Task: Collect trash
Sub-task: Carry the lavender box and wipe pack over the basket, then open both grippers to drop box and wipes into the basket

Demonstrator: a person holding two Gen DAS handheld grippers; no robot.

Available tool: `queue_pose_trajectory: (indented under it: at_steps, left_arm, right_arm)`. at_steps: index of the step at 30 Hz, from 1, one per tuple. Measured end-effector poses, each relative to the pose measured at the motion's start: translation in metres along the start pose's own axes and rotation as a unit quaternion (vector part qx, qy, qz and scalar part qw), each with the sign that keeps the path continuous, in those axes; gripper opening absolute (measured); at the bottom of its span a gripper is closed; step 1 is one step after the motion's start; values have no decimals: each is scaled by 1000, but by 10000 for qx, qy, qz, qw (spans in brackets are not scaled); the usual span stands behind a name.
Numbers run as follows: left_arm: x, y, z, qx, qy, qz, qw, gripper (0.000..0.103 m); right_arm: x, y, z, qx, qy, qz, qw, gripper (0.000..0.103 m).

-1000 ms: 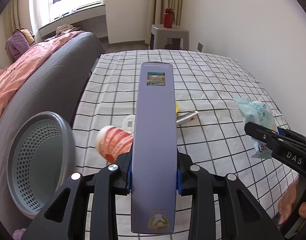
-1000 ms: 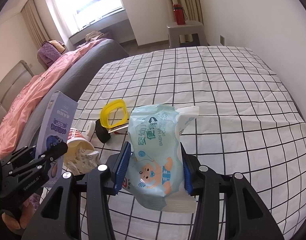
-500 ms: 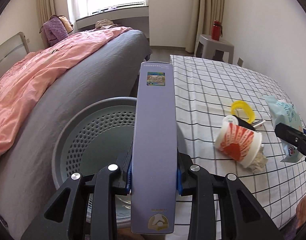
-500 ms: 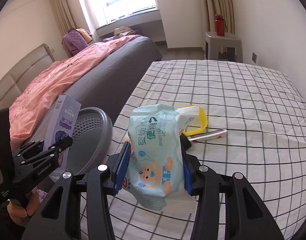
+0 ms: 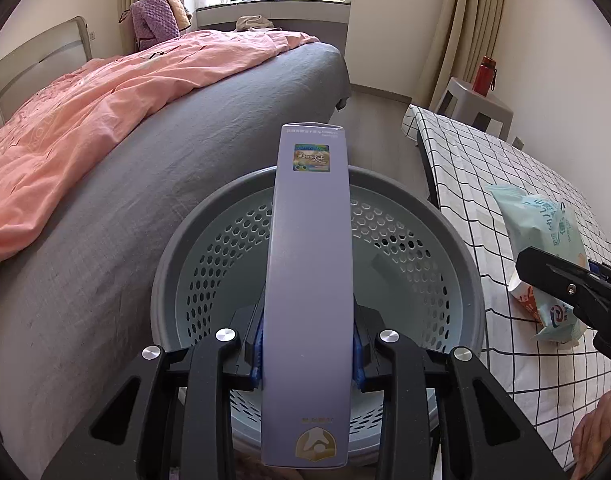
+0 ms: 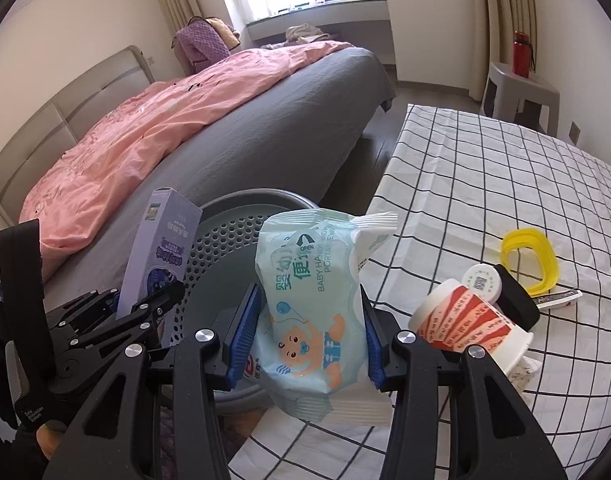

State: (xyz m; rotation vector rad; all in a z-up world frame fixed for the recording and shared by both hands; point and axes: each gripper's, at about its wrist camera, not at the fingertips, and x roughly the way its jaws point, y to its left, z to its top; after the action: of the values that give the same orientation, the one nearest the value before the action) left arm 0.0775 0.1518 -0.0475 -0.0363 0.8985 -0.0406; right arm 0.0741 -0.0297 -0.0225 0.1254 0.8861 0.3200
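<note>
checked bedspread (image 6: 485, 184), paper cup (image 6: 471, 330), yellow ring (image 6: 529, 262)

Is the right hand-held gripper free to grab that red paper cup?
Probably not: the right hand-held gripper is shut on a wipes pack. The red paper cup lies unobstructed beside it.

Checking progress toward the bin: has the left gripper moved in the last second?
Yes. The left gripper, holding the purple box, swung from above the checkered cloth to over the basket.
</note>
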Motion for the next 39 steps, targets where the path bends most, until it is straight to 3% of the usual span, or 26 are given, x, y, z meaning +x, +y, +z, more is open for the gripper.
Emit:
queue_pose_trajectory:
  at_steps: [10, 21, 23, 24, 27, 39]
  left_arm:
    - [8, 16, -1, -177, 96, -46, 9998, 31]
    - [13, 29, 1, -369, 117, 22, 9992, 31]
    - [12, 29, 1, -361, 105, 42, 9993, 39]
    - [11, 29, 1, -363, 87, 66, 9993, 45]
    - [10, 30, 1, -385, 56, 96, 9992, 48]
    - [11, 32, 2, -430, 61, 115, 9990, 53]
  right_arm:
    - [35, 26, 3, -208, 251, 151, 9994, 45]
    - [48, 37, 14, -329, 212, 224, 9990, 48]
    - [48, 37, 15, -328, 209, 221, 9990, 50]
    - [48, 37, 15, -320, 199, 220, 9990, 56]
    - [45, 35, 15, -290, 123, 210, 9993, 67]
    - [44, 31, 13, -249, 109, 114, 9996, 67]
